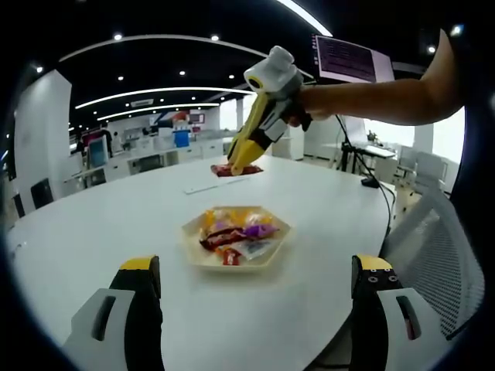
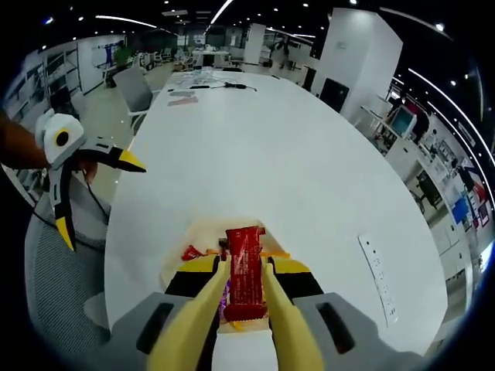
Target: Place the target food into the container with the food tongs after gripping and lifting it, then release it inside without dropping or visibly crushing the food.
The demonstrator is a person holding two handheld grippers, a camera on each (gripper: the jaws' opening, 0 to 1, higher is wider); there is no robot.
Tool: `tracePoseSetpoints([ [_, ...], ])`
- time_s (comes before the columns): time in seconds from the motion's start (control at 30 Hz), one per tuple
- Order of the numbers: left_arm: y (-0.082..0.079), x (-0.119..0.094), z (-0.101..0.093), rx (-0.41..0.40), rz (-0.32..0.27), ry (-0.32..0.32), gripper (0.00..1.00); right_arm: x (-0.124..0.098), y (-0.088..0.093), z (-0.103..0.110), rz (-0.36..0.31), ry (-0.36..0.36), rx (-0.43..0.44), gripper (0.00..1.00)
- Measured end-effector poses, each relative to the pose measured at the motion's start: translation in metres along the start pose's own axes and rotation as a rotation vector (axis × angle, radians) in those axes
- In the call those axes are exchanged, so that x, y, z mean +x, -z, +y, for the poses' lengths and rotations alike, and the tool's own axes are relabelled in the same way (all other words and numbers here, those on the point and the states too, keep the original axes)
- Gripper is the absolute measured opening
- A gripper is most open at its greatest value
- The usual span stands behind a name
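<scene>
Held between the two yellow tong blades at the bottom of the right gripper view is a red snack packet (image 2: 245,272), pinched along both its long sides by the right gripper (image 2: 246,297). The packet is lifted clear and hangs directly over a pale, six-sided tray (image 2: 188,236), whose rim is seen just beyond and below it on the white worktop (image 2: 278,147). More wrapped snacks (image 2: 193,252) are seen lying in the tray beside the packet.

From the left gripper view, the same tray (image 1: 193,249) is seen resting near the middle of the worktop (image 1: 100,224), loaded with wrapped snacks (image 1: 236,235) in orange, purple and red. The right gripper (image 1: 240,165) is seen farther off, held by a bare arm (image 1: 387,97) and angled downward, with the red packet (image 1: 235,169) at its tip. The left gripper (image 1: 259,290) is spread wide, its black and yellow jaws set well apart at the bottom corners of that view with nothing between them. It is also seen at the left edge of the right gripper view (image 2: 97,193), spread apart beside the worktop. A grey mesh chair (image 1: 433,247) is set against the worktop edge. A white remote control (image 2: 380,277) is seen lying flat on the worktop, apart from the tray.
</scene>
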State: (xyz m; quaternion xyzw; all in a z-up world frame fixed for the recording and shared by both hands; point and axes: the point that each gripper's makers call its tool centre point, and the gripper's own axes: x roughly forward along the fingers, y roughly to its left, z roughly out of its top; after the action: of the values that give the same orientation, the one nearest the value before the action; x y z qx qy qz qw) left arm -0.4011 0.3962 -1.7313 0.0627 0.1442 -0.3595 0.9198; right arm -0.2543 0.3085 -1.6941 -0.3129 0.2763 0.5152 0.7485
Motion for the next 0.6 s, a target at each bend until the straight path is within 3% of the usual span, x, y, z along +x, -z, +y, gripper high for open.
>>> tracePoseSetpoints([
  [0.6, 0.0001, 0.0, 0.001, -0.005, -0.001, -0.001, 1.0, 0.0076, 0.0028, -0.0013, -0.003, -0.003, 0.005, 0.25],
])
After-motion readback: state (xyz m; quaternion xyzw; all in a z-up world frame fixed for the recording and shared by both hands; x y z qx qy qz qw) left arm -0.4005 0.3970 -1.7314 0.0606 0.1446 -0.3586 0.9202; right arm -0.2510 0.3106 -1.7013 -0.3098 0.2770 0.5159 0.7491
